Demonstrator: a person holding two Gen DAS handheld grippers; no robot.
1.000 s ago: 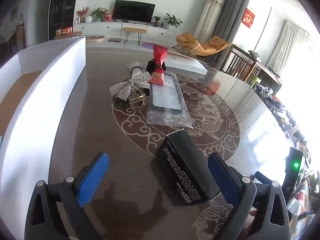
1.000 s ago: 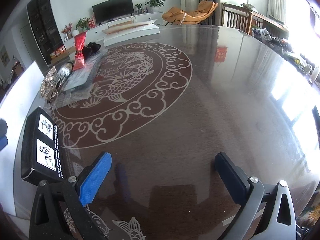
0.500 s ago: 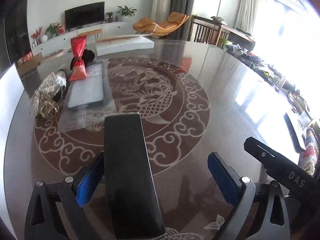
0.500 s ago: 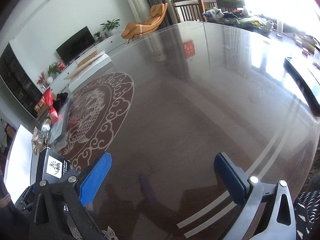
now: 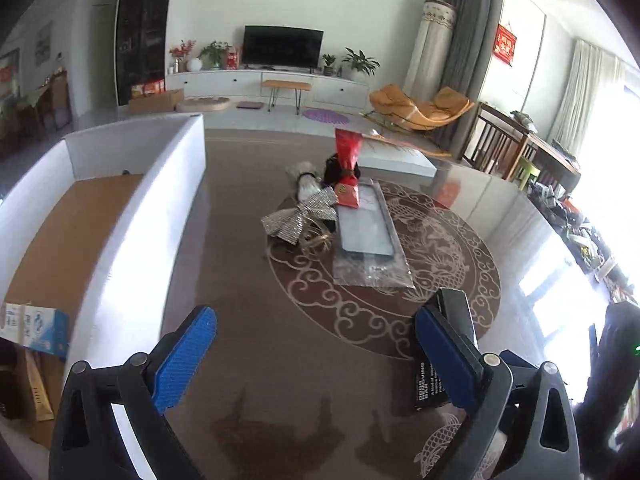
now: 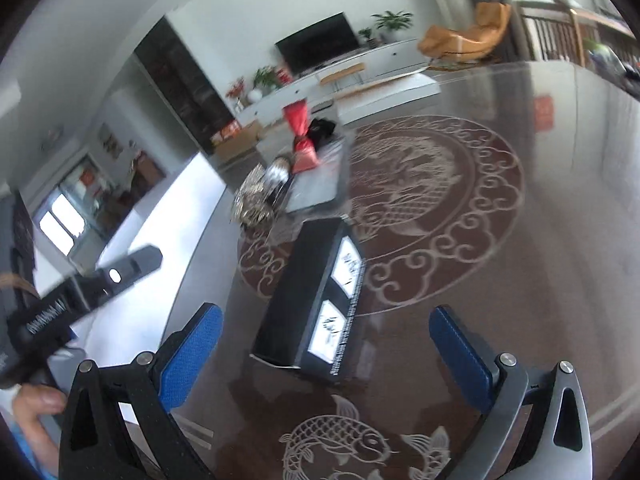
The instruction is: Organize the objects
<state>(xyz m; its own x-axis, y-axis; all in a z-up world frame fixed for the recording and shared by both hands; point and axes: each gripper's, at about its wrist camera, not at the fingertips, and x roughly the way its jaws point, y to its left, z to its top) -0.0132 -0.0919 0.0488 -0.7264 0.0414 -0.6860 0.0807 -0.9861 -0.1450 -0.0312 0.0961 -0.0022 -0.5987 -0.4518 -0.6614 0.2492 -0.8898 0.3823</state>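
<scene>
A long black box (image 6: 312, 292) with two white panels on its side lies on the dark patterned table (image 6: 500, 280). Its near end sits between the fingers of my open right gripper (image 6: 326, 356), nearer the left finger and apart from both pads. In the left wrist view the black box (image 5: 454, 308) lies just behind the right finger of my open left gripper (image 5: 316, 356), which holds nothing. Farther back lie a silver bow (image 5: 300, 220), a red pouch (image 5: 348, 176) and a grey flat item in a plastic bag (image 5: 366, 232).
A big white carton (image 5: 132, 216) with a brown floor stands open along the table's left side, with a small blue-and-white packet (image 5: 32, 326) at its near end. The left gripper's body (image 6: 80, 292) and a hand (image 6: 36, 400) show in the right wrist view.
The left gripper swung left toward the white carton, so the black box went from between its fingers to behind the right finger. The right gripper turned left and now faces the black box.
</scene>
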